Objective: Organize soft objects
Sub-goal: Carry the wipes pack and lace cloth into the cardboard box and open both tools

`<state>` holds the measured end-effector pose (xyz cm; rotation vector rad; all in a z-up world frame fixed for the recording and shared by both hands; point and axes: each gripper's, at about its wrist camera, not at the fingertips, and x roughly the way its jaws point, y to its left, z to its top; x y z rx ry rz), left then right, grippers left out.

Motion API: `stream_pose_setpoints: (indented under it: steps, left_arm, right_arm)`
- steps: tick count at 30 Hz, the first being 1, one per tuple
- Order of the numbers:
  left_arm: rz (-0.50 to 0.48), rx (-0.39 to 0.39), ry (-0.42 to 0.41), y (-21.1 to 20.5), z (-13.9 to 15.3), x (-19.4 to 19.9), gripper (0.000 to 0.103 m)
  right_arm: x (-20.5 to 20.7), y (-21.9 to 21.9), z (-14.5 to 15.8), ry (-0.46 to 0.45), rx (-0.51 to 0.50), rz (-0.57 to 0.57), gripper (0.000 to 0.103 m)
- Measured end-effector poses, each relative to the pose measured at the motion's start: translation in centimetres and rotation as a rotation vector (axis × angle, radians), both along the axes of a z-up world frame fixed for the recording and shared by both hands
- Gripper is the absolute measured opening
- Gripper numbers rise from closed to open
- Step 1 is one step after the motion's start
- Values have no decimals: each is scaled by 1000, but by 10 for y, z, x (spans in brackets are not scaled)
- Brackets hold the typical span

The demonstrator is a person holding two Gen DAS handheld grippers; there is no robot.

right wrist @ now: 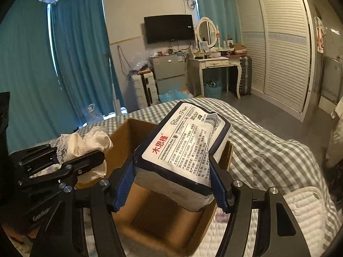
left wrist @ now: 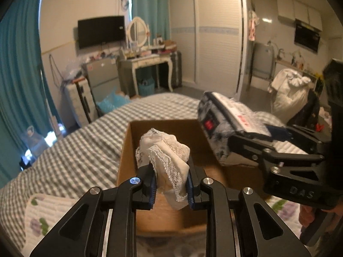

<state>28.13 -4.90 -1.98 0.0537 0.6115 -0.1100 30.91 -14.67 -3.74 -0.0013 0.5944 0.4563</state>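
Note:
An open cardboard box (left wrist: 126,150) sits on the checked bed; it also shows in the right wrist view (right wrist: 156,212), and its inside looks empty. My left gripper (left wrist: 171,184) is shut on a cream lace-trimmed cloth (left wrist: 169,156) and holds it above the box's near-left part; the cloth also shows in the right wrist view (right wrist: 85,145). My right gripper (right wrist: 171,184) is shut on a white and navy tissue paper pack (right wrist: 184,150), held tilted over the box; the pack shows at the right in the left wrist view (left wrist: 223,126).
The grey-and-white checked bed cover (right wrist: 268,150) spreads around the box. A white quilted pad with flowers (left wrist: 42,214) lies at the near edge. Beyond the bed stand a suitcase (right wrist: 143,87), a small fridge (right wrist: 169,72), a vanity desk (right wrist: 216,64) and a wardrobe (right wrist: 283,49).

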Motion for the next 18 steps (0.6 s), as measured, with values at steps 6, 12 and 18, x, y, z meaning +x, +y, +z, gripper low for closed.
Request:
stream_pose_setpoints:
  steps: [6, 12, 18]
  left_arm:
    - [87, 6, 7, 9, -10, 10, 77]
    - [115, 9, -28, 10, 24, -21, 78]
    - [124, 47, -124, 15, 94, -89, 78]
  right_arm:
    - [6, -3, -13, -5, -21, -5, 74]
    - [-17, -18, 19, -48, -20, -52, 81]
    - [-79, -25, 90, -127, -51, -54, 81]
